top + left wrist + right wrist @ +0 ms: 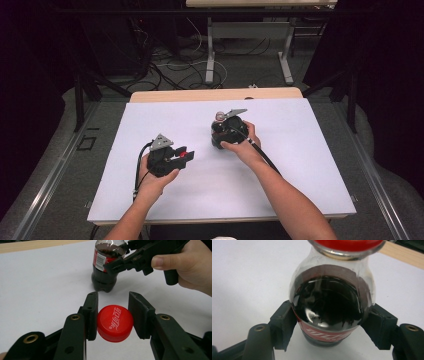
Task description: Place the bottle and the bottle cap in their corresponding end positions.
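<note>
Centrally, the small cola bottle (329, 307) stands upright on the white tabletop (280, 185), part full of dark liquid, red band at the neck. The right claw (329, 322) is clamped across its body at label height, both pads touching the plastic. The red cap (115, 323) is off the bottle, held sideways in the left claw (113, 315): one pad presses its ribbed edge, the other looks in contact, so gripping the cap, just above the sheet and near the bottle's base.

Risks, judged:
- Bottle open: a tilt or hard squeeze from the right claw could spill cola.
- Cap pinched on its round rim, so it may pivot or pop out.
- If recapping, a skewed cap could cross-thread.
</note>
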The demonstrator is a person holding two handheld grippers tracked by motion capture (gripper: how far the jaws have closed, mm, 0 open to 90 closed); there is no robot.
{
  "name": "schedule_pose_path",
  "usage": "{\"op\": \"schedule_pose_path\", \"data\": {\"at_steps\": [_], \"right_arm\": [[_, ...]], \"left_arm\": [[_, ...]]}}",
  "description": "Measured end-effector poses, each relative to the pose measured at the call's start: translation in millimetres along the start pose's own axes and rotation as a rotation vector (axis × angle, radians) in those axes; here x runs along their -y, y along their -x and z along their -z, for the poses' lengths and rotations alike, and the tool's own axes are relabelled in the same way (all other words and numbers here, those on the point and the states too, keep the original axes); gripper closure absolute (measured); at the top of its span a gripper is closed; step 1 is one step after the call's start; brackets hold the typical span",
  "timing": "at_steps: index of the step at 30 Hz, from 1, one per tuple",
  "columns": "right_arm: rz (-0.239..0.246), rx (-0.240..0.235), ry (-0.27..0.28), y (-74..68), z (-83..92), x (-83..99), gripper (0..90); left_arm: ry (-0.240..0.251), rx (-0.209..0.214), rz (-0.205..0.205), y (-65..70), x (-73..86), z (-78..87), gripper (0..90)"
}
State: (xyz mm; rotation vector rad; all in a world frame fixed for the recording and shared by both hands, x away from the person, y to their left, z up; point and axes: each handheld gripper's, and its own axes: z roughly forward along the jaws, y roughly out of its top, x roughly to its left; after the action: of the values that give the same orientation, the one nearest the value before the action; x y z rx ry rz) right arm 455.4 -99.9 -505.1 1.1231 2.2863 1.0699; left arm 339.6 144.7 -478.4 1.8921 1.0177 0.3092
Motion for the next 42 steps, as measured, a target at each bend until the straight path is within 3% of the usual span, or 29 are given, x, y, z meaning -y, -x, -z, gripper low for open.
{"op": "schedule_pose_path", "data": {"at_steps": [7, 11, 12, 14, 17, 21, 23, 29, 35, 42], "right_arm": [[0.006, -0.006, 0.027, -0.2, -2.7, 4.8, 27.4], [0.008, -0.039, 0.016, 0.2, -5.9, 8.6, 17.8], [0.008, -0.033, 0.020, -0.4, -5.4, 10.5, 16.3], [0.013, -0.023, 0.019, -0.7, -2.4, 15.1, 15.9], [0.000, 0.009, -0.001, -1.5, 4.9, 23.2, 15.3], [-0.007, 0.028, 0.030, 2.5, 19.5, 36.0, 14.1], [-0.017, 0.026, 0.043, 5.2, 27.7, 42.7, 11.5], [-0.044, 0.046, 0.010, 14.4, 47.3, 63.8, 0.4], [-0.099, 0.067, -0.012, 23.5, 61.8, 80.2, 0.0], [-0.111, 0.099, 0.003, 29.6, 70.2, 95.0, 0.0]], "left_arm": [[-0.006, 0.001, -0.002, 0.1, 1.9, -3.8, 61.3], [-0.011, 0.011, 0.014, 2.9, 5.3, -9.9, 61.3], [-0.032, 0.019, 0.001, 3.1, 6.1, -11.6, 61.2], [-0.030, 0.022, 0.007, 6.6, 9.9, -19.2, 61.3], [-0.049, 0.025, -0.013, 10.7, 13.9, -29.2, 61.3], [-0.061, 0.056, -0.024, 15.5, 17.0, -38.1, 61.2], [-0.066, 0.065, -0.027, 18.4, 18.6, -42.9, 61.2], [-0.090, 0.091, -0.051, 27.7, 22.9, -57.7, 61.2], [-0.113, 0.124, -0.072, 40.8, 30.5, -75.8, 61.2], [-0.128, 0.130, -0.086, 50.3, 34.9, -94.3, 61.2]]}}
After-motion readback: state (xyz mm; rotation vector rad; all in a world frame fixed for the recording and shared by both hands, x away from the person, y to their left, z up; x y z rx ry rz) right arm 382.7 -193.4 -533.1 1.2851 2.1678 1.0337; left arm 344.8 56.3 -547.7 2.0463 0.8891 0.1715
